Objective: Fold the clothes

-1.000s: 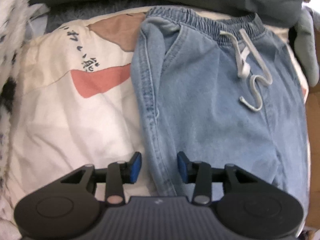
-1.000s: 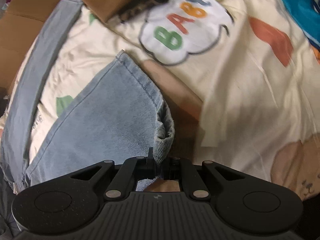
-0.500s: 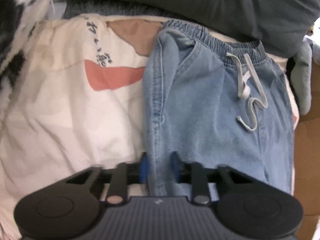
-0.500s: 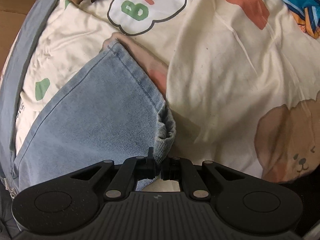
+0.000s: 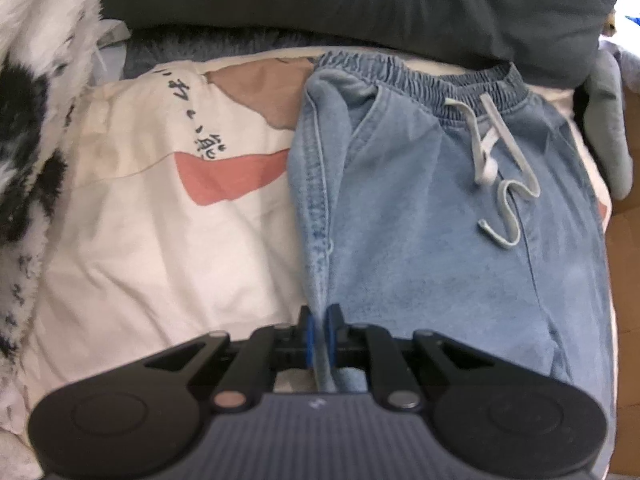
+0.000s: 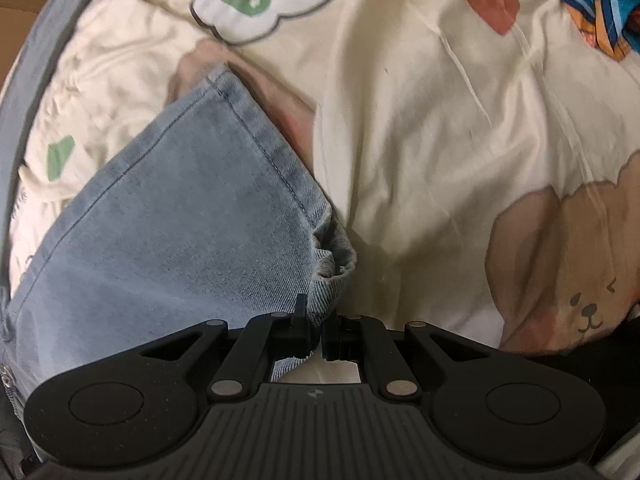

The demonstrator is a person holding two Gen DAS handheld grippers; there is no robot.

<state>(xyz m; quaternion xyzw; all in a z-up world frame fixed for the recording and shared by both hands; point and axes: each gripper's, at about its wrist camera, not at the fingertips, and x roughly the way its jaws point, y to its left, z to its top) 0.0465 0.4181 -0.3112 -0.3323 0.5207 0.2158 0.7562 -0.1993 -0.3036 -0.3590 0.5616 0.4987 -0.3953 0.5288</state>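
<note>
Because the denim trousers (image 5: pixel 440 248) are soft, limp and fairly heavy, lying flat on the printed bedsheet (image 5: pixel 152 248), edges give the surest hold: the left tongs (image 5: pixel 319 330) pinch the side seam, the right tongs (image 6: pixel 316 330) the hem.

Both tools pointing steeply downward.
Left tool (image 5: pixel 319 330): blue pads have just been closing, fabric pinched between; right tool (image 6: pixel 318 334): clamped likewise.
</note>
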